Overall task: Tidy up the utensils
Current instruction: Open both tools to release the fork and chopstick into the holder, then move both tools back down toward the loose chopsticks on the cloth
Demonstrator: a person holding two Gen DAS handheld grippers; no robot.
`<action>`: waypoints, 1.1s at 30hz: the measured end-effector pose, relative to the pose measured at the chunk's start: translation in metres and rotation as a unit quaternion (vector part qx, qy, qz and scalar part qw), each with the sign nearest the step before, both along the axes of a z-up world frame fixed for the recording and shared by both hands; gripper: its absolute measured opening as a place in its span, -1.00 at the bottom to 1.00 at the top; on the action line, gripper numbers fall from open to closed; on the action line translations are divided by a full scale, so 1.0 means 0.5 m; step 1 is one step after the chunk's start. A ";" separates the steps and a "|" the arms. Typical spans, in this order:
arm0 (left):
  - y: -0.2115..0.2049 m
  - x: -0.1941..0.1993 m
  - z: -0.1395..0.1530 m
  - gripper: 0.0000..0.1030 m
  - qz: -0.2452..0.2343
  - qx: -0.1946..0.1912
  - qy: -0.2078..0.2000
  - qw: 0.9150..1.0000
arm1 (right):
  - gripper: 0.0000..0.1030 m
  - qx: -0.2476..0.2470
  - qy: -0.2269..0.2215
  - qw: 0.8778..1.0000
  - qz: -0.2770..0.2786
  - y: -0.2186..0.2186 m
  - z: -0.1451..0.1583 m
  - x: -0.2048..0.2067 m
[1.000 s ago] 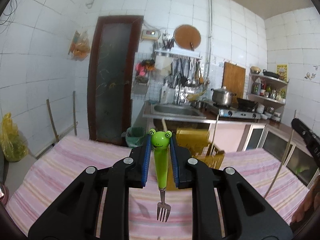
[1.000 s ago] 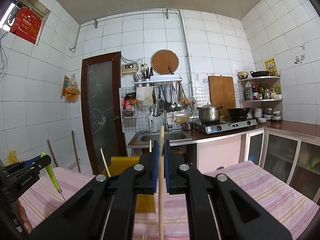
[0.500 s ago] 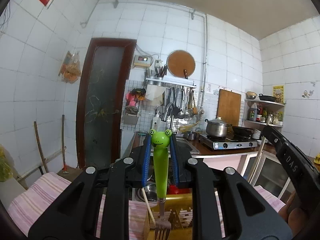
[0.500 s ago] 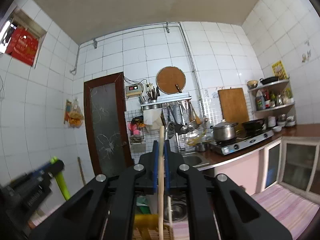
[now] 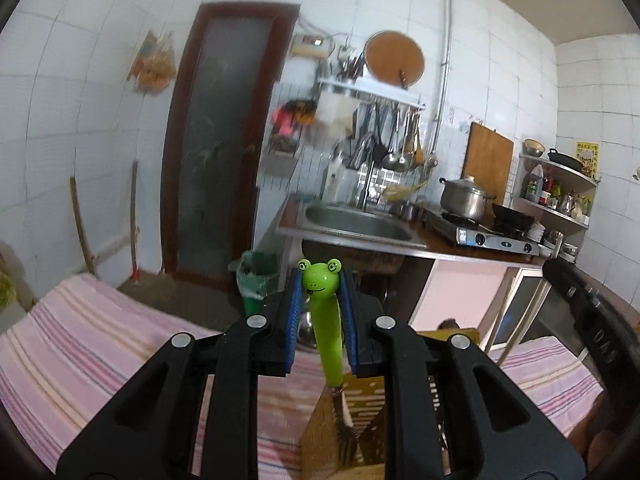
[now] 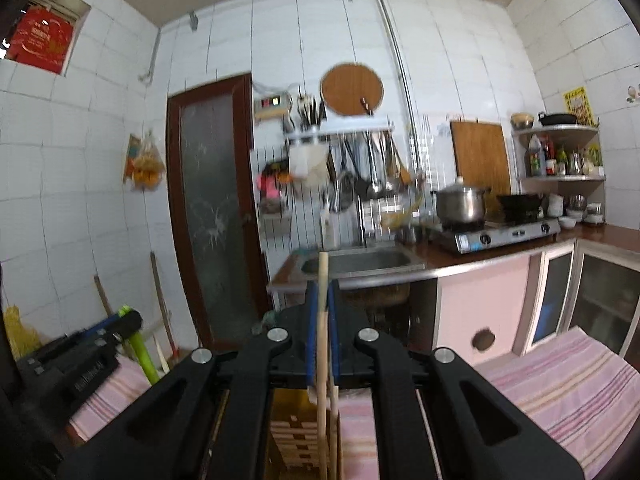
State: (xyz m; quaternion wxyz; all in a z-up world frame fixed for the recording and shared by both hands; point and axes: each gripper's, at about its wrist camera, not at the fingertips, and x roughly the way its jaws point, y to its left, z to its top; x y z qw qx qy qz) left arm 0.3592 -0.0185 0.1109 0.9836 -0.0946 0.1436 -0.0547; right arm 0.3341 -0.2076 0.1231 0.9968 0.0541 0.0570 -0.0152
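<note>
I stand in a white-tiled kitchen at a table covered in a pink striped cloth (image 5: 100, 344), holding a gripper in each hand, and from what shows the sorting is midway: two utensils are carried and neither is let go yet. On the cloth just below both grippers stands a yellow slatted utensil holder (image 5: 360, 412), the place I judge these pieces are meant to go. My left gripper (image 5: 322, 300) is pinched on a green fork (image 5: 326, 320) with a frog face on the top of its handle; the blue pads press the handle from both sides, the fork hangs upright with tines down, and the tines appear to sit at or just inside the holder's open top, though blur keeps me from telling how deep. My right gripper (image 6: 323, 312) is pressed nearly together on a slim wooden chopstick (image 6: 322, 340), held upright, its lower end reaching down beside the holder's slats; a second pale stick stands close against it, and I cannot tell whether that one is also gripped or already rests in the holder. What is left, as I judge it, is to lower both pieces and release them. I cannot see whether other utensils wait on the table.
</note>
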 end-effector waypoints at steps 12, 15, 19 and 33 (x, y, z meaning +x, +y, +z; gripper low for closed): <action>0.057 -0.184 0.106 0.88 0.014 0.027 -0.023 0.999 | 0.35 -0.042 0.055 0.997 -0.032 -0.028 0.052 -0.114; 0.063 -0.245 0.109 0.90 0.009 0.037 -0.029 0.999 | 0.55 -0.045 0.054 0.997 -0.041 -0.036 0.060 -0.177; 0.067 -0.291 0.084 0.90 0.002 0.054 0.000 0.999 | 0.71 -0.037 0.068 0.996 -0.046 -0.046 0.047 -0.246; 0.101 -0.336 -0.137 0.90 0.002 0.046 0.145 0.988 | 0.79 -0.008 0.166 0.985 -0.046 -0.039 -0.153 -0.358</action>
